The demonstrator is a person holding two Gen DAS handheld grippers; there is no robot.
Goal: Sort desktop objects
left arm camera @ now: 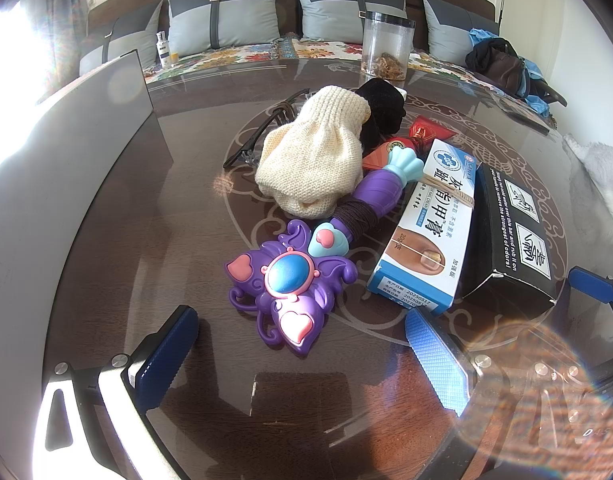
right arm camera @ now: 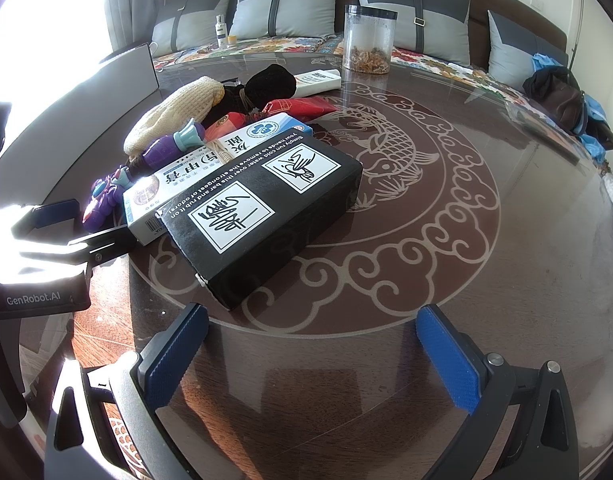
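A heap of objects lies on the round glass table (left arm camera: 118, 216). A purple toy wand (left arm camera: 290, 268) with a dark cord wound on its handle rests just beyond my open left gripper (left arm camera: 302, 356). Behind it sit a cream knitted pouch (left arm camera: 314, 152), a black cloth (left arm camera: 382, 104), glasses (left arm camera: 266, 124) and red packets (left arm camera: 426, 130). A blue-and-white cream box (left arm camera: 430, 224) leans beside a black box (left arm camera: 510, 236). My open right gripper (right arm camera: 312, 356) hovers just short of the black box (right arm camera: 262, 208), nothing between its fingers. The left gripper (right arm camera: 66, 232) shows at the left of the right wrist view.
A grey bin wall (left arm camera: 86, 132) stands at the table's left. At the far edge stands a clear jar (right arm camera: 368, 38) with brown bits and, nearer, a white tube (right arm camera: 318, 80). A sofa with cushions, a small bottle (left arm camera: 163, 49) and a bag (right arm camera: 558, 96) lie beyond.
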